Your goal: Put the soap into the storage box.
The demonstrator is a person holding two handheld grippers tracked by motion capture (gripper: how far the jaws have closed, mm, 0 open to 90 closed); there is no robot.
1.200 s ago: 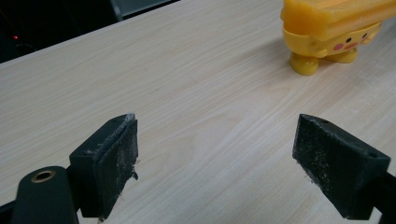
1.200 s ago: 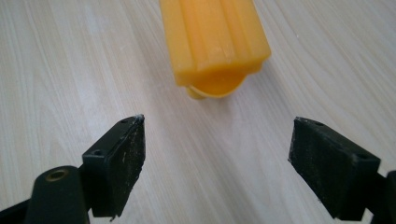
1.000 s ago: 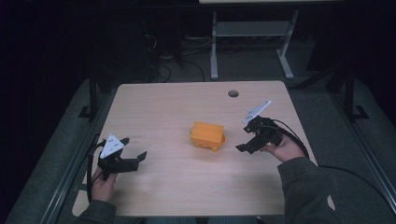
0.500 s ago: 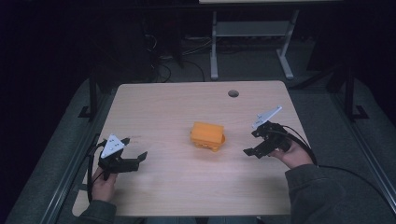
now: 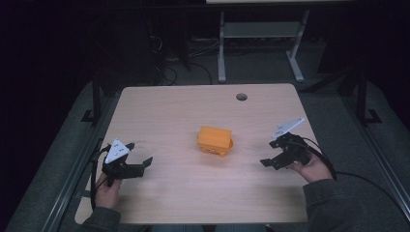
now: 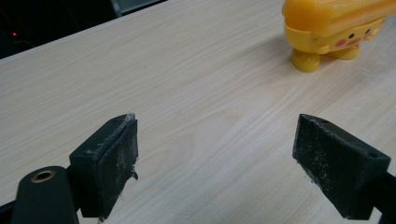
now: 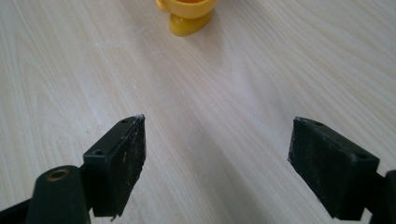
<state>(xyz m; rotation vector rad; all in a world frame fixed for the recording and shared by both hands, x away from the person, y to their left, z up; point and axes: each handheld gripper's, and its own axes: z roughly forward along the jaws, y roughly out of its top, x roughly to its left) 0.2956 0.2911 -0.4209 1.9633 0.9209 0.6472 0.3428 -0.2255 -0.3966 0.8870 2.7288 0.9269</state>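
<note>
A yellow-orange toy box with a cartoon face and small feet (image 5: 214,140) stands in the middle of the light wooden table (image 5: 183,111). In the left gripper view the toy (image 6: 334,28) sits at the upper right, well beyond the jaws. My left gripper (image 5: 140,165) rests near the table's front left, open, nothing between its jaws (image 6: 215,163). My right gripper (image 5: 269,162) is at the right of the toy, open and empty (image 7: 215,163). The toy's foot (image 7: 187,18) shows at the top of the right gripper view.
A round cable hole (image 5: 241,96) sits near the table's far edge. Behind the table stands a white metal frame (image 5: 256,43) on a dark floor with cables. Black table rails run along both sides.
My right gripper has drawn back from the toy toward the table's right front. The left gripper has stayed where it was. The toy has not moved.
</note>
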